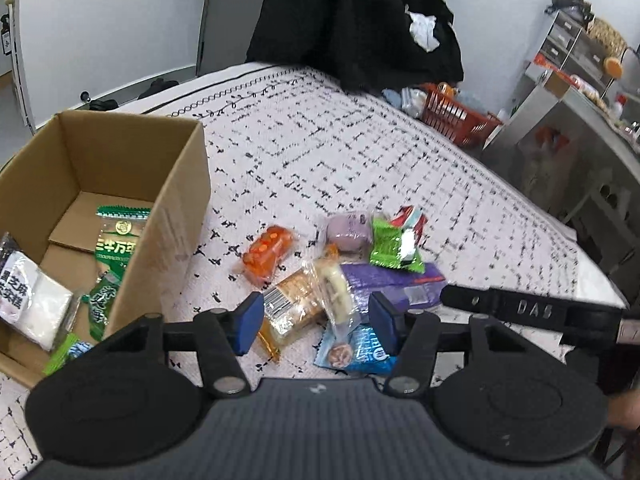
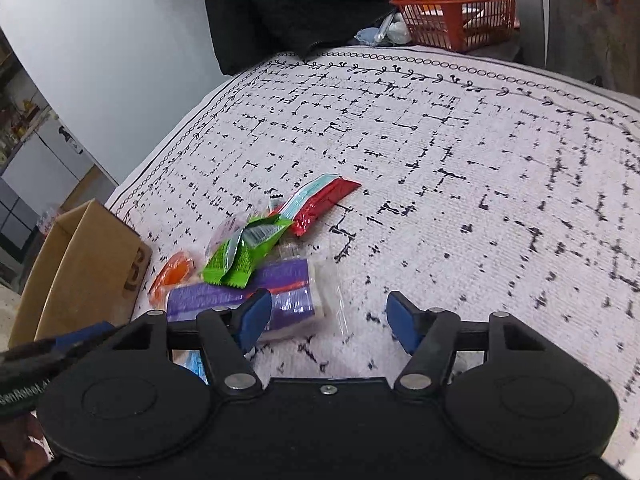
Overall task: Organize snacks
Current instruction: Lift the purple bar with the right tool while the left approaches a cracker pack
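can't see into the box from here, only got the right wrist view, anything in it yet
Observer: Yes. The left wrist view looks into the cardboard box; a green packet leans inside it.
Operator: just that one
Observer: No, a white packet with black lettering lies in it too.
Operator: what's under the left gripper
Observer: The left gripper is open over a clear-wrapped tan biscuit pack, not gripping it.
Operator: anything hidden behind the purple pack
Observer: A blue packet lies near its closer end.
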{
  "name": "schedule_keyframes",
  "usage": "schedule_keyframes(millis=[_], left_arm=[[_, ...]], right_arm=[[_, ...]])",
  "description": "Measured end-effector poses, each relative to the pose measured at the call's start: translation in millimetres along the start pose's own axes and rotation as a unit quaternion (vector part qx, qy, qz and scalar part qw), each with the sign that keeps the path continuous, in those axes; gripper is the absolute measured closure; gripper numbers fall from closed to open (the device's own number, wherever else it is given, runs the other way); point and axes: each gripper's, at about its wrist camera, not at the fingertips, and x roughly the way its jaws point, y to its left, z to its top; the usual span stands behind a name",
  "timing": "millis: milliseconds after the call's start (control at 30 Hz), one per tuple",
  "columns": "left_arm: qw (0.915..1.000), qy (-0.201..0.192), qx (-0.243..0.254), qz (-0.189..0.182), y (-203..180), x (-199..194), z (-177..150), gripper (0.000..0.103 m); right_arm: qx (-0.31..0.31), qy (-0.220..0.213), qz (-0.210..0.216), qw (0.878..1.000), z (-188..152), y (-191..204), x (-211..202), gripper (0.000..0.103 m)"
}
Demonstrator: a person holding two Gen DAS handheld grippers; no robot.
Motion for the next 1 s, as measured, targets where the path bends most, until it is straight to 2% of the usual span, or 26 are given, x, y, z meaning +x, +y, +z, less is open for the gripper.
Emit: schedule_keyframes(millis=[67,233,333,533,767,1000], left_arm=[[1.0000,0.002,0.004,0.008,0.0,6.3,-0.5,0.046],[0.9999,-0.004,0.010,0.012,1.0,17.8,0.5,0.046],[0.9997,-0.017,0.014,0.004,1.9,22.1,1.7,0.045],[0.9994,-0.022,0.019,-0.018,0.5,31.8,3.7,0.042],[0.9995,-0.021,0.024,-0.004,-1.1,37.7,-0.3,0.035],[0.9991,-0.021,0.037,0.009,4.2,43.0,-3.7,0.034]], right_arm=[[-0.002,-0.001,0.003,1.000,1.6,1.0,4.8,0.044],[0.002,0.002,0.020,1.000,5.7,-0.8,9.0,0.080],[0.010,0.005,0.022,1.000,6.6,-6.3,6.4,0.088],[0.009,-0.002,0.006,1.000,0.7,-12.9,-6.0,0.095],[0.059,-0.008,-0.027,0.998,-16.7,-34.7,-33.8,0.095],[0.070,0.001,-0.047,0.996,-36.8,-35.7,-52.3,0.095]])
